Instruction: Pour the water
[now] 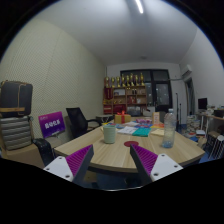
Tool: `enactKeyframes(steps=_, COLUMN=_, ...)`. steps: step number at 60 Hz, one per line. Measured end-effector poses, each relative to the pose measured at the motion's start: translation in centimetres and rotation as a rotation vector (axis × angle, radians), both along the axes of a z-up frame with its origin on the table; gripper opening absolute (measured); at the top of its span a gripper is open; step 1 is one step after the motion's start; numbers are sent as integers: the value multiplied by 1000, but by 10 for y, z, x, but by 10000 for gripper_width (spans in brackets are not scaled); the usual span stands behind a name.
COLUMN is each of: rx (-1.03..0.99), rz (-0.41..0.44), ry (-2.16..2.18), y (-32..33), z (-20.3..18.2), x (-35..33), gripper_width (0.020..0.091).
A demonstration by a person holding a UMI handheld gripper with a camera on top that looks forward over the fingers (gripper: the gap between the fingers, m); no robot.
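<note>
The tongs point(110, 165) are apart and hold nothing; they hang high over the near edge of the round counter point(120, 155), with one pink pad point(79, 160) on each side. A white cup point(109, 133) stands upright on the counter, just past the tips and a bit to the left; a clear tall bottle or jug point(169, 131) stands upright farther off to the right. I think the tongs must go forward and right to reach the bottle; I cannot tell if it has water in it.

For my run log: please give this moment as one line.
claw: open, empty | cup: on table, beyond fingers | pouring: not begun
</note>
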State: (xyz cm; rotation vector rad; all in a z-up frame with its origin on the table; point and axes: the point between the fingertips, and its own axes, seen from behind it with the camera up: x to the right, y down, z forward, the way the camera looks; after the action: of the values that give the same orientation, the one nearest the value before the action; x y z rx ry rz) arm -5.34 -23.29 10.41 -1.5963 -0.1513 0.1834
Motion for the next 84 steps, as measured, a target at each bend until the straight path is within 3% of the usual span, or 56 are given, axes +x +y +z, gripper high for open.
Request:
enactKeyframes(steps=11, rx=6, rz=-35, ry=0, y=-1, z=5, x=23, gripper_width=830)
enactKeyframes(steps=21, rx=49, rz=-80, ry=4, y=16, z=24, x=98, gripper_width=834)
enactKeyframes(steps=31, rx=110, rz=-126, ry=-7, y=65, z=45, x=180, gripper_width=829)
enactKeyframes(steps=42, rx=119, rz=-247, ry=-32, y=142, z=51, x=262, gripper_width=833)
enactKeyframes(steps=65, rx=30, rz=-357, ry=-98, y=262, z=23, x=299, gripper_width=833)
enactKeyframes(steps=84, rx=-33, rz=-352, ry=-74, y=330, z=-1, x=299, gripper_width=811)
